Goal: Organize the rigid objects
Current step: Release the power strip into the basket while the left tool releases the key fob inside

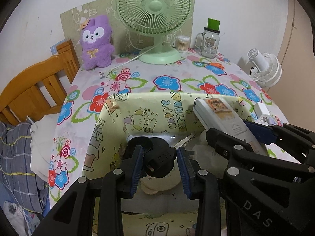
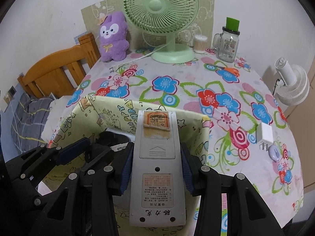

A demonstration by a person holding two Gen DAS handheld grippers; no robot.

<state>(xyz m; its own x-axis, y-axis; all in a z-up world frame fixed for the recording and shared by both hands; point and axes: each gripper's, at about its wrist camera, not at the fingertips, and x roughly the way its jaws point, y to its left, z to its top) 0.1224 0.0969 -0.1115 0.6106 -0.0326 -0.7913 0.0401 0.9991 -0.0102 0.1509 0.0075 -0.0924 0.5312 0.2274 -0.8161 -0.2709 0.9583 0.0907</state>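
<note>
A yellow cartoon-print box (image 1: 110, 118) stands open at the near edge of the flowered table (image 1: 169, 96). My left gripper (image 1: 160, 153) hangs over the box's inside, shut on a black plug (image 1: 160, 162) between its blue pads. Below the plug lie another black item (image 1: 137, 143) and a beige soft thing (image 1: 159, 184). My right gripper (image 2: 157, 151) is shut on a grey remote control (image 2: 157, 177), back side up with an orange sticker, its tip over the box's far wall (image 2: 196, 118). In the left wrist view the remote (image 1: 220, 116) slants in from the right.
At the table's back stand a green fan (image 2: 160, 5), a purple plush (image 2: 113, 37), a cotton swab tub (image 2: 200, 43) and a glass jar (image 2: 228, 43). Orange scissors (image 2: 230, 69) and a white charger (image 2: 264, 133) lie right. A white fan (image 2: 293, 86) hangs right; a wooden headboard (image 1: 35, 86) is left.
</note>
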